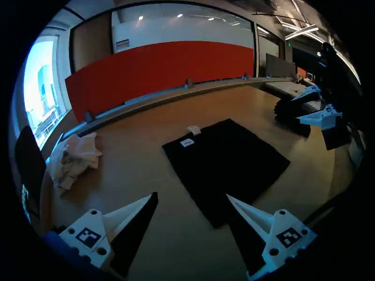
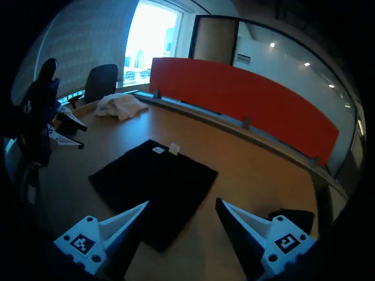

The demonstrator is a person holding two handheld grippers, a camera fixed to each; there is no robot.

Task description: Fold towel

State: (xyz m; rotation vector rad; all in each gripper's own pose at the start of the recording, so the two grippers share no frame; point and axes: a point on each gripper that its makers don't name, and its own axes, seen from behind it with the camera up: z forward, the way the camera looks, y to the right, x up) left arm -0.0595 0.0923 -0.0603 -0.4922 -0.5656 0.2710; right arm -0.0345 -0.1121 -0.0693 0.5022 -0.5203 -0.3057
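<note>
left gripper view, far left: a crumpled white cloth (image 1: pixel 75 157) sits heaped on the wooden table (image 1: pixel 140 168), close to its edge. moving in, here's the left gripper (image 1: pixel 191 195), fingers spread wide, nothing between them, nothing held. just past it lies the black towel (image 1: pixel 229 159), spread flat mid-table, with a small white label (image 1: pixel 187 143) at its far corner. the towel's near corner runs in under the right-hand finger; whether they touch, cannot tell. behind it, a red partition (image 1: pixel 164 70) lines the table's back edge. further right, a dark stack of cloth (image 1: pixel 290 112) rests on the table, apart from the towel.

over to the right gripper view: at far left the left gripper is held up beside the table, with a chair (image 2: pixel 101 82) and the white cloth beyond it. centre, the black towel again, flat. then the right gripper (image 2: pixel 183 201), wide open too, empty, its left finger over the towel's near edge.
</note>
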